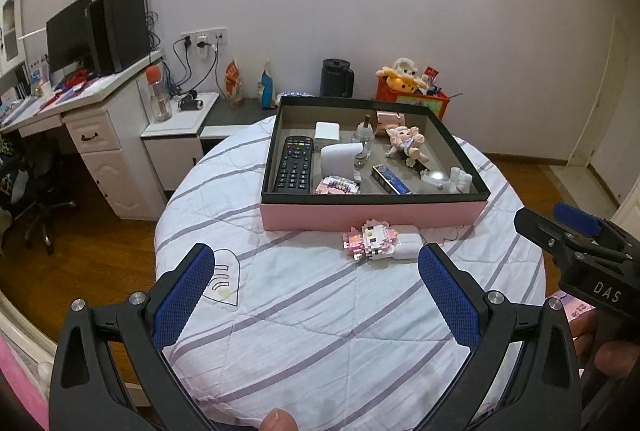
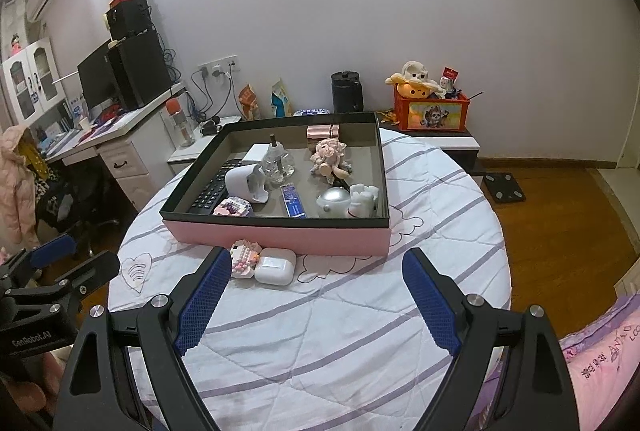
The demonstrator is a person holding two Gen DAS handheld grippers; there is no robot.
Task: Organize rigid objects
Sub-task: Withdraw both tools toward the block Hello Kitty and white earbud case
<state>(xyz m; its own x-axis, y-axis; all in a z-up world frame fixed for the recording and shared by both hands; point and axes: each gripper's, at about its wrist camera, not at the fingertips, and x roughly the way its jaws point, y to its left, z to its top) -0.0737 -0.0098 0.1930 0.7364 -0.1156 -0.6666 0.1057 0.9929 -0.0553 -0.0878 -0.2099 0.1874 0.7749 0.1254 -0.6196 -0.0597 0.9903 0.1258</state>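
Bedroom, round striped quilted bed (image 1: 320, 311). Pink box with black rim (image 1: 376, 215) mostly filled. Left out near it: pink brick-built figure (image 1: 370, 240), white earbud case (image 2: 275, 266). Left gripper (image 1: 316, 295), right gripper (image 2: 316, 301) both wide, empty.

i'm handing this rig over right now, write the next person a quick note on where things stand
Left tongs: open, empty, hovering over the striped quilt.
Right tongs: open, empty, just short of the loose items.
Pink box sits on the quilt and holds the remote, glass bottle, pig figurine, blue pack, a block toy, white pieces and a copper cylinder.
Done: those are in the box.
Left: the pink block figure and white earbud case, side by side on the quilt in front of the box.
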